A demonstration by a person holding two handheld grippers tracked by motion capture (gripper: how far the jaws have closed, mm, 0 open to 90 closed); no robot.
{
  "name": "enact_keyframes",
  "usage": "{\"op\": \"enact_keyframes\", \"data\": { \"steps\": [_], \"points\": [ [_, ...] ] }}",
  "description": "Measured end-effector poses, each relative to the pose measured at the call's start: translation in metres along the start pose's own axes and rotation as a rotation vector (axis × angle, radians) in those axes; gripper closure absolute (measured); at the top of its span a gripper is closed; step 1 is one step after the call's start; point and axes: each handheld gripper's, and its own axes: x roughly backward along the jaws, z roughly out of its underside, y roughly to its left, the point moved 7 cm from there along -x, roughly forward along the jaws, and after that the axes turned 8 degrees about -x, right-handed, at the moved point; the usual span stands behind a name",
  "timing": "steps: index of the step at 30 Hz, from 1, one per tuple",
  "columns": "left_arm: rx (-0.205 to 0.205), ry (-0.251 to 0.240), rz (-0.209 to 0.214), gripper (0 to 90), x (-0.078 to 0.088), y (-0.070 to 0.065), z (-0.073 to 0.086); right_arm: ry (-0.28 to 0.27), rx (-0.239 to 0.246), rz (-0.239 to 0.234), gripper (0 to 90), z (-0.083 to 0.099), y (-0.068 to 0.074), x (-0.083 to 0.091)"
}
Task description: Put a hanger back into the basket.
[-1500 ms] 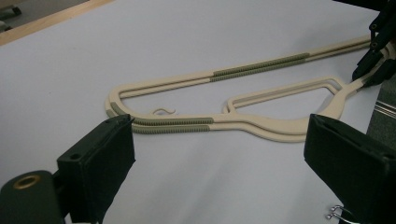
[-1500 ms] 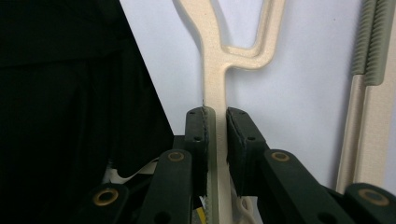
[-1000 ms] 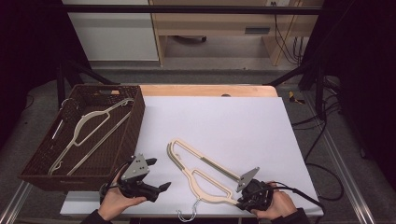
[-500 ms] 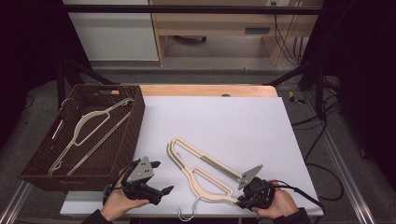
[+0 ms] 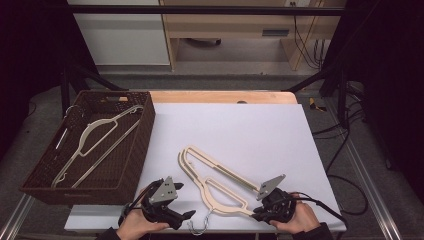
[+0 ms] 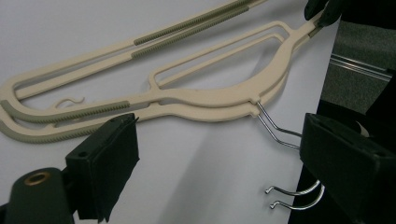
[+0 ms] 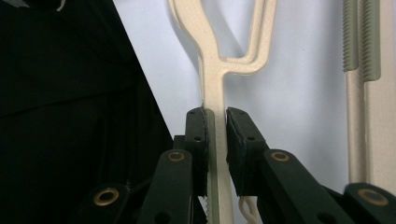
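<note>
1. Down at the near edge of the white table (image 5: pixel 260 135), the left gripper (image 5: pixel 186 216) sits in the person's left hand (image 5: pixel 137 226), its jaws spread wide and empty, just left of the metal hooks (image 5: pixel 201 226).
2. In the left gripper view those hooks (image 6: pixel 280 133) pass right by the jaw at the right of the frame, two wires curling side by side, with neither jaw touching them.
3. Over to the right of the hooks, the right gripper (image 5: pixel 256 216) is in the right hand (image 5: pixel 299 220), and its jaws are pinching the end of one arm of the cream hangers (image 5: pixel 212 180).
4. The right gripper view makes it plain: both pads clamp flat on that cream arm (image 7: pixel 215 140), one on each side.
5. The hangers are a stacked pair, lying flat on the table, slanting from the right gripper up and away to the left; ribbed grey-green strips (image 6: pixel 187 30) run along their bars.
6. Farther back and left of the hangers stands a dark brown wicker basket (image 5: pixel 135 160), hard against the table's left edge.
7. Inside that basket lies another pale hanger (image 5: pixel 97 135), tilted across the bottom, its hook towards the far corner.
</note>
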Motion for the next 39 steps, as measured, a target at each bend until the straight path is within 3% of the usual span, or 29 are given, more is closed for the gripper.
{"op": "enact_keyframes", "data": {
  "steps": [7,10,14,18,27,30,35,39],
  "points": [
    [0.006,0.006,0.002,11.5,-0.001,0.000,0.003,0.058,0.012,0.025,78.7,0.005,-0.001,-0.017],
    [0.009,0.002,0.001,11.5,-0.001,0.001,0.002,0.052,0.007,0.022,78.0,0.005,0.000,-0.017],
    [0.013,-0.001,-0.001,11.5,0.000,0.002,0.003,0.094,0.035,0.054,71.8,0.010,-0.003,-0.016],
    [0.019,-0.002,-0.002,11.5,0.001,0.003,0.003,0.124,0.021,0.053,71.2,0.012,-0.002,-0.014],
    [0.025,0.002,0.000,11.6,-0.001,0.003,0.003,0.193,0.017,0.044,78.4,0.008,-0.002,-0.015],
    [0.027,0.003,0.003,11.7,-0.001,0.003,0.002,0.185,0.006,0.026,78.6,0.007,-0.003,-0.014],
    [0.037,-0.001,0.007,12.3,-0.002,0.001,-0.001,0.121,-0.012,0.018,78.7,0.003,-0.003,-0.007],
    [0.035,0.004,0.009,12.6,-0.003,0.000,-0.001,0.120,-0.013,0.005,78.7,0.003,-0.003,-0.006]
  ]
}}
